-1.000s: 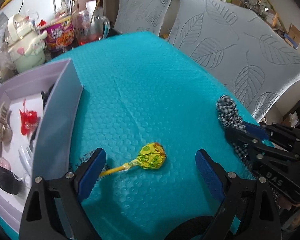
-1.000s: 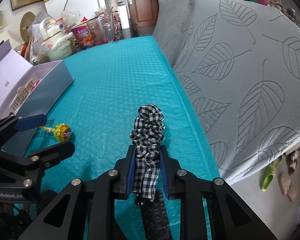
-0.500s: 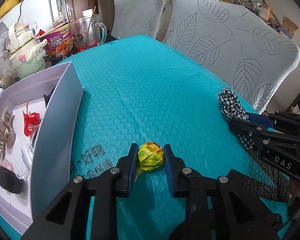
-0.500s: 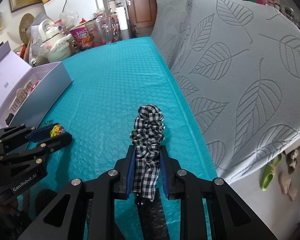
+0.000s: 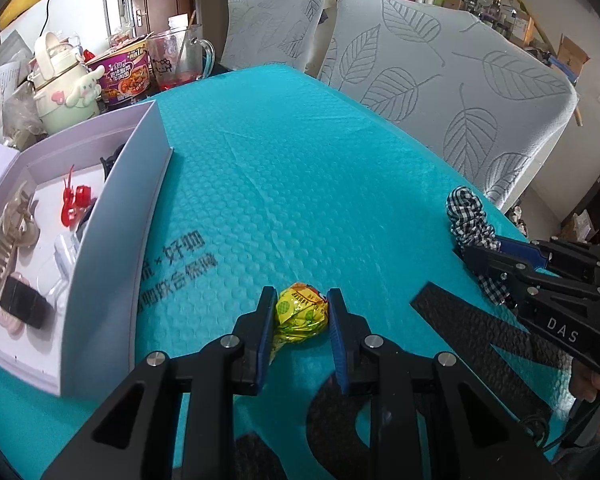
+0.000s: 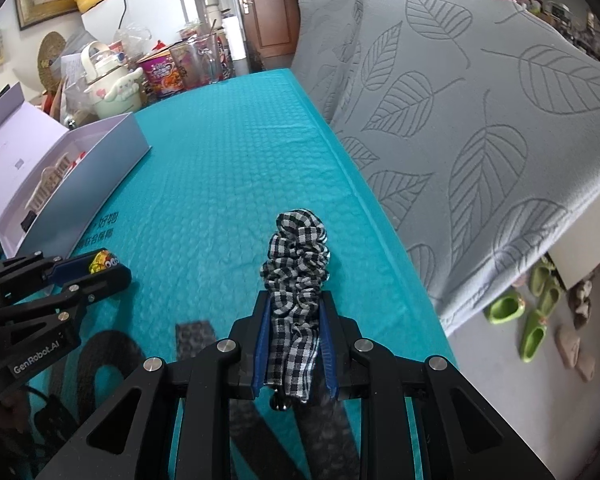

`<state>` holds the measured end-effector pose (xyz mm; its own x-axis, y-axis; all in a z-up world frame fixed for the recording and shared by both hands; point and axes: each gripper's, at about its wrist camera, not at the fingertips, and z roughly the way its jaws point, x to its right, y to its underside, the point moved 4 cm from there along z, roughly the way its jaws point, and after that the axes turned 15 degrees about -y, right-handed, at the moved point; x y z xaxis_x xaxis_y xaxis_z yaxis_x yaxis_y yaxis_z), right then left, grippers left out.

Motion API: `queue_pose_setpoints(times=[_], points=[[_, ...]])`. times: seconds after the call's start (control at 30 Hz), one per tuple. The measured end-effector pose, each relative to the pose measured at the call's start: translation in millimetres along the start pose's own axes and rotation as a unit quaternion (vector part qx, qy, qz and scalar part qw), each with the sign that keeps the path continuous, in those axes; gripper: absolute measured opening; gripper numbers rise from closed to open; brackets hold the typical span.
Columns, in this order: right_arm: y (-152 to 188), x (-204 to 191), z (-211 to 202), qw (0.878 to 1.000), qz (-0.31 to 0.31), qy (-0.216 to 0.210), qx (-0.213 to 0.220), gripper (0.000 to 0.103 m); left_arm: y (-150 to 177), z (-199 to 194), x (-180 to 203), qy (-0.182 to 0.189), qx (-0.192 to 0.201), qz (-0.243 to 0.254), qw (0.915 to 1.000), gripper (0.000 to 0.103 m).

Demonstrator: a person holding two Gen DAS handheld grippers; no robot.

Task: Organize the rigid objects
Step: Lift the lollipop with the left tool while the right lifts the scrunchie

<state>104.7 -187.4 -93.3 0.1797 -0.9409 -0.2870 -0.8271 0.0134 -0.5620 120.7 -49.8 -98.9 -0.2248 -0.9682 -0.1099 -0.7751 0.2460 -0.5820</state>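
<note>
Now the left gripper [image 5: 300, 314] clamps the yellow foil-wrapped lollipop's [image 5: 300, 312] hard, light head, right of the open white cardboard box [image 5: 112, 240]; the right gripper [image 6: 294, 344] pinches a soft black-and-white checked scrunchie [image 6: 296, 264], farther right.

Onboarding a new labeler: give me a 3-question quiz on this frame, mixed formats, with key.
1. True or false: the left gripper is shut on the lollipop.
2. What does the right gripper hold? A) a hair claw B) a checked scrunchie C) a cup
3. Fill in: seen from the left wrist, the open box lies to the ___ of the lollipop.

Key:
1. True; both pads press the wrapped head.
2. B; the scrunchie is clamped between the pads, its far end sticking out past them.
3. Left; it already holds a red clip and a beige hair claw.
</note>
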Motion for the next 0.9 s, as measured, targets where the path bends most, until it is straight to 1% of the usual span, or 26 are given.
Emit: queue_pose_setpoints(times=[0.17, 0.33, 0.5, 0.67, 0.7, 0.8, 0.83, 0.87, 0.9], points=[[18.6, -7.6, -7.6, 1.0, 0.007, -0.004, -0.002, 0.022, 12.0, -11.9, -1.6, 0.001, 0.003, -0.001, 1.0, 0.025], [35.2, -19.6, -14.6, 1.0, 0.001, -0.008, -0.006, 0.023, 22.6, -17.9, -8.2, 0.005, 0.0, -0.001, 1.0, 0.025], [44.8, -28.8, -16.9, 1.0, -0.008, -0.003, -0.009, 0.025, 30.8, -14.0, -10.5, 0.017, -0.015, -0.001, 0.9997, 0.025], [46.3, -35.4, -13.8, 1.0, -0.014, -0.012, -0.01, 0.044, 33.2, -15.5, -10.3, 0.017, -0.005, -0.002, 0.9998, 0.025], [46.3, -37.3, -12.5, 1.0, -0.017, -0.007, -0.01, 0.045, 33.3, -15.4, -10.0, 0.016, -0.002, 0.0, 0.9999, 0.025], [45.5, -38.3, -10.7, 1.0, -0.017, 0.003, -0.007, 0.044, 35.2, -16.5, -9.6, 0.009, 0.005, 0.004, 0.9999, 0.025], [45.5, -37.3, -11.0, 1.0, -0.016, 0.008, -0.005, 0.039, 35.7, -16.5, -9.1, 0.008, 0.006, 0.005, 0.9999, 0.025], [45.8, -36.8, -10.9, 1.0, -0.017, 0.02, -0.003, 0.03, 36.2, -17.4, -8.6, 0.007, 0.007, 0.006, 0.9999, 0.025], [46.1, -36.1, -11.1, 0.999, -0.023, 0.029, 0.0, 0.026, 36.6, -17.7, -8.4, 0.007, 0.008, 0.007, 0.9999, 0.025]])
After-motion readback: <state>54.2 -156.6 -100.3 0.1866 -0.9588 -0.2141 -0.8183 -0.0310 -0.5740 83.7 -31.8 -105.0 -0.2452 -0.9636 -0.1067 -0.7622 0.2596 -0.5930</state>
